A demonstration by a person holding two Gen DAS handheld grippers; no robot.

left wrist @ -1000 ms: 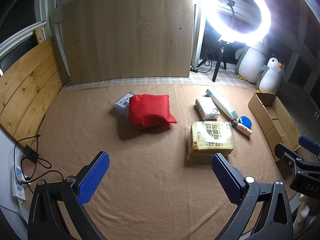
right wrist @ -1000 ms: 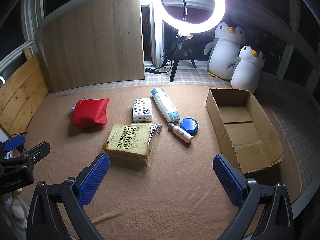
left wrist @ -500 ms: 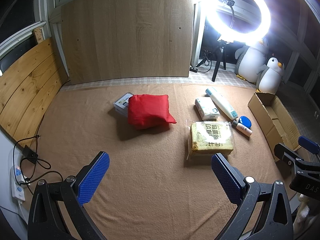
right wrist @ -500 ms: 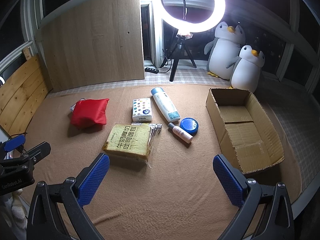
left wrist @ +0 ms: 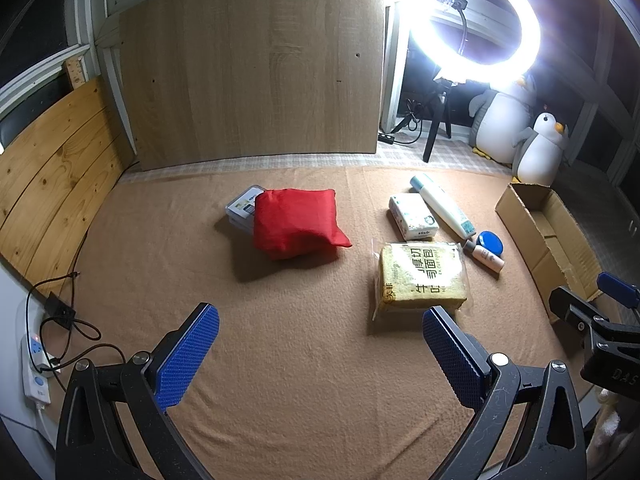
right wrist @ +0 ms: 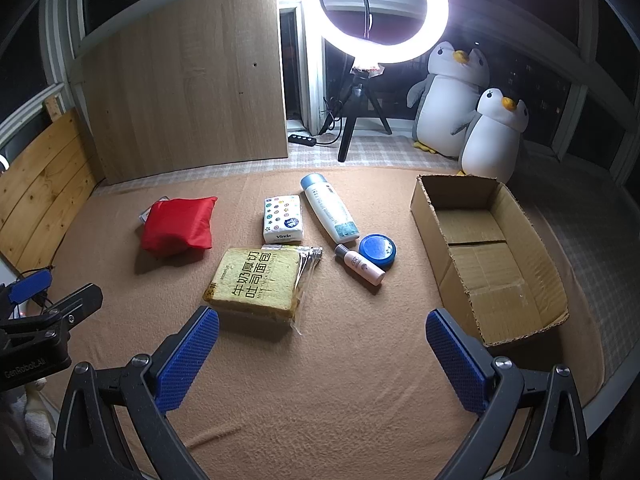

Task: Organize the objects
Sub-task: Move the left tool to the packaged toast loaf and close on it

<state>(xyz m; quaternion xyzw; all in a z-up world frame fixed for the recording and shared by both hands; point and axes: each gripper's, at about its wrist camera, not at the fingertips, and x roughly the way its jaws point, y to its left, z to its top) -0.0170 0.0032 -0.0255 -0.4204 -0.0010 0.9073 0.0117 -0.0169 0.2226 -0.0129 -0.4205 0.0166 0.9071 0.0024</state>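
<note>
Nothing looks sorted yet: the cardboard box on the right side of the tan blanket stands open-topped with only its own bottom flaps showing inside, and every loose item lies outside it. The left gripper and the right gripper both hover low over the near edge of the blanket with their blue pads spread wide and nothing between them. The bread loaf in its clear wrapper lies nearest, just ahead of the right gripper's left pad. Beyond it sit the tissue pack and the white lotion bottle side by side, with the blue round tin and the small pink bottle touching or nearly touching each other just right of the loaf. Further left, well apart from the box, the red pouch rests partly on top of a clear plastic case. Judging by this layout, the whole job remains: all seven items presumably belong in the box, and the loaf or the small bottle and tin beside the box seem the likeliest first picks
</note>
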